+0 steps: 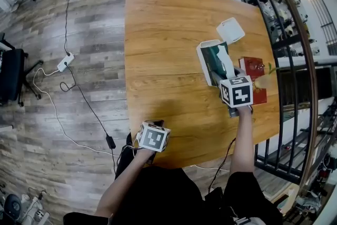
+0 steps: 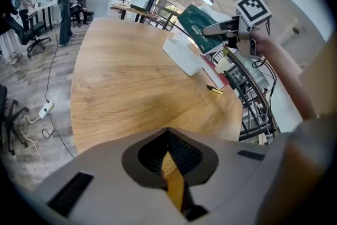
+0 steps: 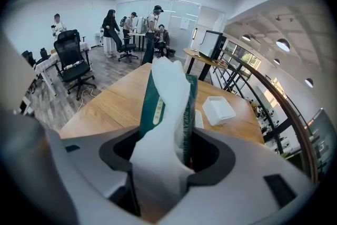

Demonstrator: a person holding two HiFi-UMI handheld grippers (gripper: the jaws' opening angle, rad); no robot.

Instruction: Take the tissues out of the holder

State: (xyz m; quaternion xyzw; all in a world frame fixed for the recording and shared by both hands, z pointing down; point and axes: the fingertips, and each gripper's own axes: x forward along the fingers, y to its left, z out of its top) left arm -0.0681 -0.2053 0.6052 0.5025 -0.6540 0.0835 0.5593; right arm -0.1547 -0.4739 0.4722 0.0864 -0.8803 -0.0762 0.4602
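1. One wooden table carries everything. Two hand-held grippers are over it.
2. One tissue pack, green with white tissue sticking out of its slot, is in the right gripper. The jaws are clenched on the pack's near end.
3. In the head view that pack is up in the air near the table's right edge, tilted, over the one white holder. In the left gripper view the holder lies flat on the wood with the pack above it. Whether the pack's lower corner touches the holder cannot be told.
4. One shallow white tray-like piece lies just beyond the holder, closer to the far right corner; it also shows in the right gripper view.
5. One flat red item lies by the right edge, beside the right gripper.
6. One small yellow-and-black object lies near the red item.
7. The left gripper is at the table's near edge, well apart from the holder. Its jaws meet at the tips, with nothing between them.
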